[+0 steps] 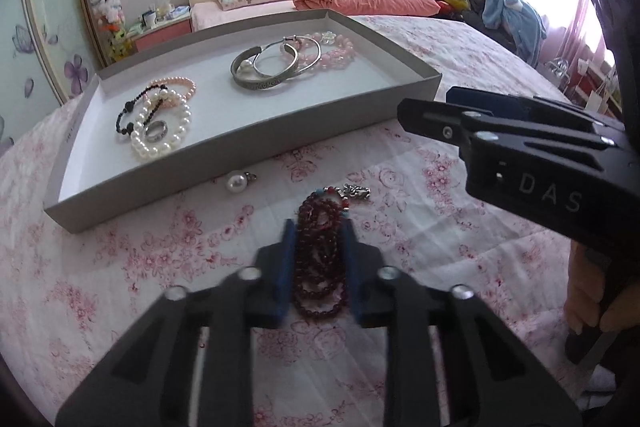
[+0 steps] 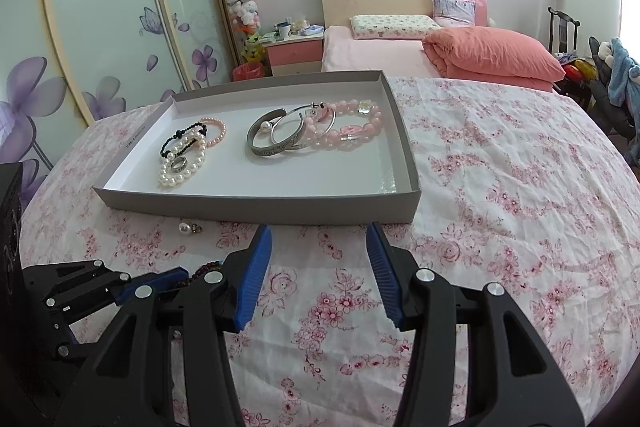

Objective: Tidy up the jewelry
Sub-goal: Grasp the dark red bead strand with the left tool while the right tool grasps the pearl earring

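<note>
The left claw [image 1: 319,267] is clamped on the dark red beads [image 1: 319,259] on the bed; next, lift them into the tray [image 1: 256,143]. The right claw [image 2: 320,275] stands apart, empty.

Dark red bead bracelet [image 2: 208,269] mostly hidden

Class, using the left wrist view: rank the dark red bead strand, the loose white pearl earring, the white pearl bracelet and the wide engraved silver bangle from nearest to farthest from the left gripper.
1. Dark red bead strand: between the left gripper pads, on the floral quilt.
2. Loose white pearl earring: ahead-left, just outside the grey tray.
3. White pearl bracelet: inside the tray, left.
4. Wide engraved silver bangle: mid-tray, farthest.
</note>
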Demonstrator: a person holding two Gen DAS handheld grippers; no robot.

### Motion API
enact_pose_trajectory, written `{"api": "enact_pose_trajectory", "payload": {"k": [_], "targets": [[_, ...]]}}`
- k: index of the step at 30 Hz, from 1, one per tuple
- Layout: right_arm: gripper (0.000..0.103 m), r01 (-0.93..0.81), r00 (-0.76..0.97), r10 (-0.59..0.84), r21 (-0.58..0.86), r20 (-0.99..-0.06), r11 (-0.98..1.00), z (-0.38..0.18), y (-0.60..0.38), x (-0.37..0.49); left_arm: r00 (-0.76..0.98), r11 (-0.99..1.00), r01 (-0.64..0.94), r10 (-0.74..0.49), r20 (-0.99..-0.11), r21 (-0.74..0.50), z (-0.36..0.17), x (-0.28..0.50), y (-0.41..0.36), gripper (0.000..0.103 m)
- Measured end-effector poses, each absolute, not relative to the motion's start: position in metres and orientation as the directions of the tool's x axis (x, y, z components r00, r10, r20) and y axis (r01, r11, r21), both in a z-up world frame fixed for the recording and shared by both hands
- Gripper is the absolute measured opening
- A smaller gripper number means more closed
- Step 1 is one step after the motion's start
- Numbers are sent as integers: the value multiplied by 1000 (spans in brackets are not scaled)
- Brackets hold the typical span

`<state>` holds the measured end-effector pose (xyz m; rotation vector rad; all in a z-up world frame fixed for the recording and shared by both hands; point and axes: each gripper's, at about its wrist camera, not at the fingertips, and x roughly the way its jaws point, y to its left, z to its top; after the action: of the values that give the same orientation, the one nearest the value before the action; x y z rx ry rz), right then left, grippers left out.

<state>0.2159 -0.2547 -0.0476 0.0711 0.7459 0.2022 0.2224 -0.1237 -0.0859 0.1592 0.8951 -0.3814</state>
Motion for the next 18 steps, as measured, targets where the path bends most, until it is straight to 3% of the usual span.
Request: {"api": "enact_pose_trajectory", "payload": {"k": [8,18], "targets": [[51,-157,702,202,129,-683,979,-51,-252,217,585,938,345,-239,-775,-29,-81,219,-98,10],[49,-280,657,269,103,-704,954,-51,-209,217,625,983,175,-156,-765,-57,-71,216,-21,9]]}}
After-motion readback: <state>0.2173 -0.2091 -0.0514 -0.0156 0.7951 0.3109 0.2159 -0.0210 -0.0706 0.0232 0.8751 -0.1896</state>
